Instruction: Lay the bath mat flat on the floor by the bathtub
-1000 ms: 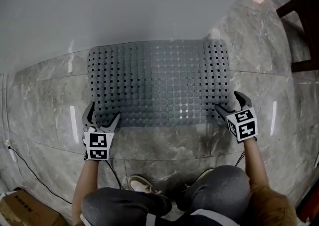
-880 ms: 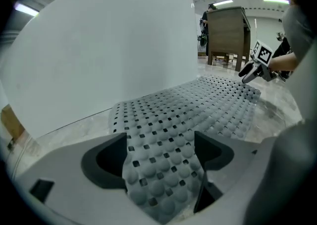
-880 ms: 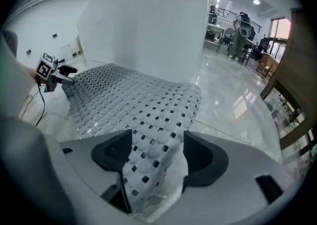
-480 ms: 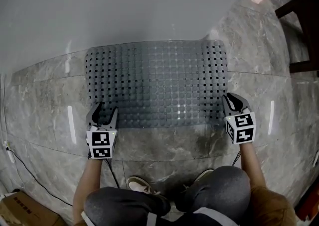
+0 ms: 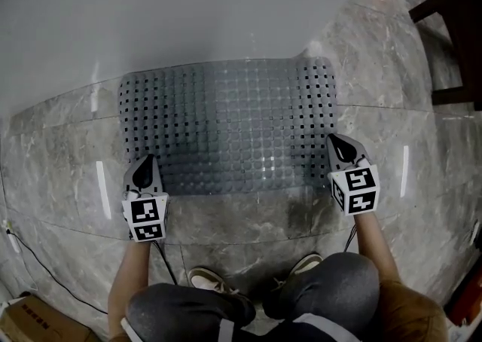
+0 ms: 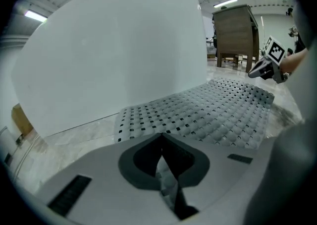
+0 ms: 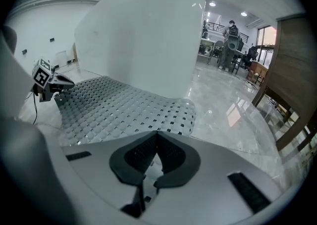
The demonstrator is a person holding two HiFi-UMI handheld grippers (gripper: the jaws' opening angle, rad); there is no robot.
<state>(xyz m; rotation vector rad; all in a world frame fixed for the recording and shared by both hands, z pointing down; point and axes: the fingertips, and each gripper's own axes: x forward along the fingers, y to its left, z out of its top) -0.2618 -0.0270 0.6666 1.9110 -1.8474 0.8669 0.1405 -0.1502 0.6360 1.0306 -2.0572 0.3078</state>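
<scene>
Our left tongs [image 5: 143, 163] and right tongs [image 5: 340, 146] have just closed, and each is pressed together on the bath mat [image 5: 226, 126]. The left pinches its near left corner, the right its near right corner. The grey, hole-patterned mat lies spread on the marble floor [image 5: 241, 221]. Its far edge runs along the white bathtub [image 5: 188, 9], and the far right corner curls up slightly.

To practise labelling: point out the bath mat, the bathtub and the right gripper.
bath mat [image 5: 226, 126], head view, middle of its top
bathtub [image 5: 188, 9], head view, white side wall
right gripper [image 5: 335, 142], head view, tips of jaws just closed on the bath mat
</scene>
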